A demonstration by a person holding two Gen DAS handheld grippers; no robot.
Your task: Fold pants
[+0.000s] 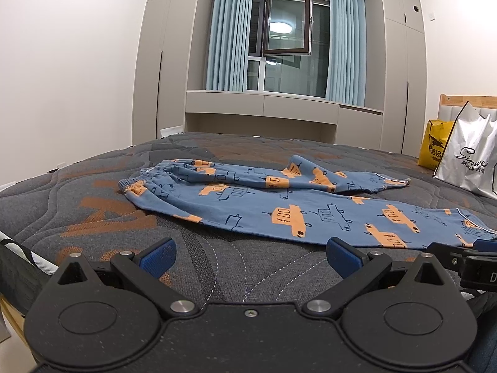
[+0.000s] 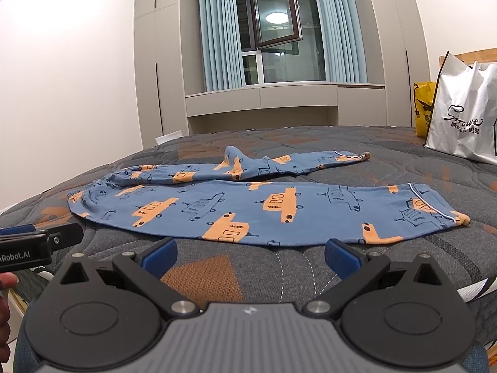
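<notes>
Blue pants with orange car prints (image 1: 279, 205) lie spread on the grey quilted bed (image 1: 93, 205), waistband at the left, two legs running right; the far leg is rumpled. They also show in the right wrist view (image 2: 248, 208). My left gripper (image 1: 250, 256) is open and empty, just short of the near leg's edge. My right gripper (image 2: 250, 256) is open and empty, just short of the near leg toward its cuff (image 2: 441, 214). The right gripper's tip shows at the left wrist view's right edge (image 1: 459, 255).
A white shopping bag (image 1: 472, 161) and a yellow bag (image 1: 433, 146) stand on the bed at the far right, by the wooden headboard (image 1: 466, 99). Grey cabinets and a window with blue curtains (image 1: 289, 40) lie beyond the bed. The bed's near edge is under the grippers.
</notes>
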